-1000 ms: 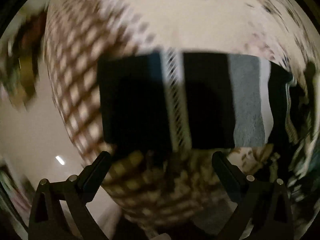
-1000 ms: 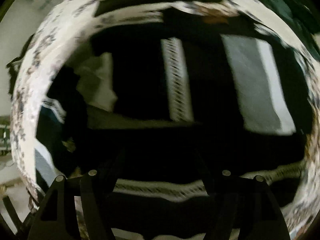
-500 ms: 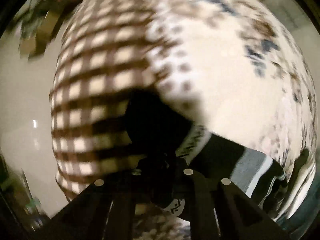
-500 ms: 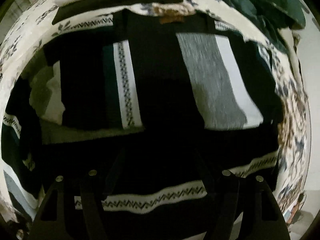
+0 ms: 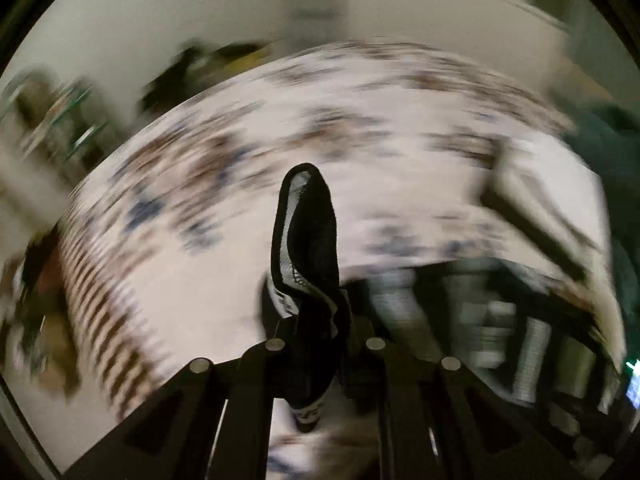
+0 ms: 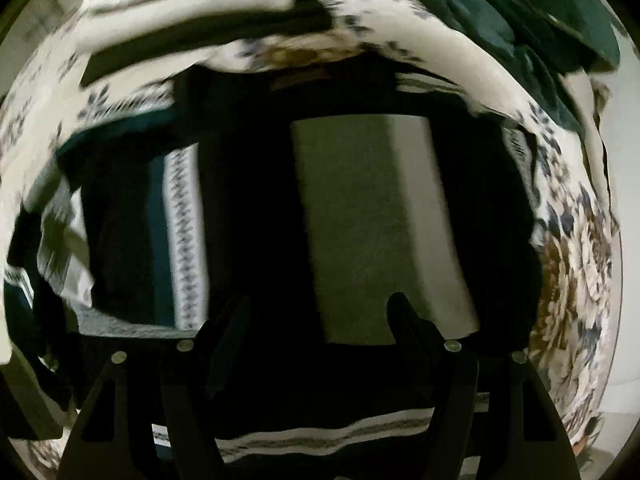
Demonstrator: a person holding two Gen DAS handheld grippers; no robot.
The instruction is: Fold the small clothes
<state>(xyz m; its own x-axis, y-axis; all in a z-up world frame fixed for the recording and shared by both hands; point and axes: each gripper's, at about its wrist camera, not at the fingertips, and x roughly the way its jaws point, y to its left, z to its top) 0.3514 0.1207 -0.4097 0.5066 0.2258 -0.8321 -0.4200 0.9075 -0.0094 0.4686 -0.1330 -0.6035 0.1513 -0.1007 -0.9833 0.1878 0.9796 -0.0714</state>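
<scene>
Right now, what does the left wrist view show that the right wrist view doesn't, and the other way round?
Left wrist only: the left claw shut on a fold of the black patterned garment, lifted over the floral bedspread, with blurred room clutter behind. Right wrist only: the right claw open above the garment's grey panel, plus a dark green cloth at top right. Both show the bedspread and that dark striped garment.

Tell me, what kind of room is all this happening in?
Most likely a bedroom at home. The work surface looks like a bed under a cream floral-print bedspread; folded cream and dark fabrics are stacked at its far edge, and a dark striped knit garment lies spread on it. Plain pale walls stand behind.
</scene>
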